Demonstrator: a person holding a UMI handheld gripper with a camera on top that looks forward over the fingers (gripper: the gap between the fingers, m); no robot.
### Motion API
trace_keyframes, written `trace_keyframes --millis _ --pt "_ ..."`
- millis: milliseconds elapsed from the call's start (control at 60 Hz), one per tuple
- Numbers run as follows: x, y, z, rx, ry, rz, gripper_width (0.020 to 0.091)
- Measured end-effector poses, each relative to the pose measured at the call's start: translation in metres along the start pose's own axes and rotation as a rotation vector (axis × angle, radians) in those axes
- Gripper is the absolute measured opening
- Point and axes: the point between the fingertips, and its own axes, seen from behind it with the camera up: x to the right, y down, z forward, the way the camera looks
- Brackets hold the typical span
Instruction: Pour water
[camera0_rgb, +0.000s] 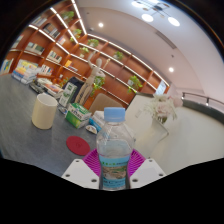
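We appear to be in a shop or showroom-like hall; long lit wooden shelves (60, 40) line the far wall, stocked with small goods and green plants (133, 82); recessed ceiling lights (148, 17) shine overhead; a broad grey worktop (25, 120) carries a cup (44, 111) and assorted packages (78, 112)
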Motion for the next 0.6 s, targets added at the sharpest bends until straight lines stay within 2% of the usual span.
trace_keyframes --millis 100,350,533,600 --pt "-0.013 -0.038 0.021 0.024 -0.006 -0.219 0.0298" --pt "-0.055 -0.130 0.052 0.141 0.089 -0.944 0.0295" --pt "-0.081 -0.161 0.068 0.221 0.177 -1.363 0.0293" --pt "-0.090 -0.163 0.073 0.228 0.193 -1.487 0.0295"
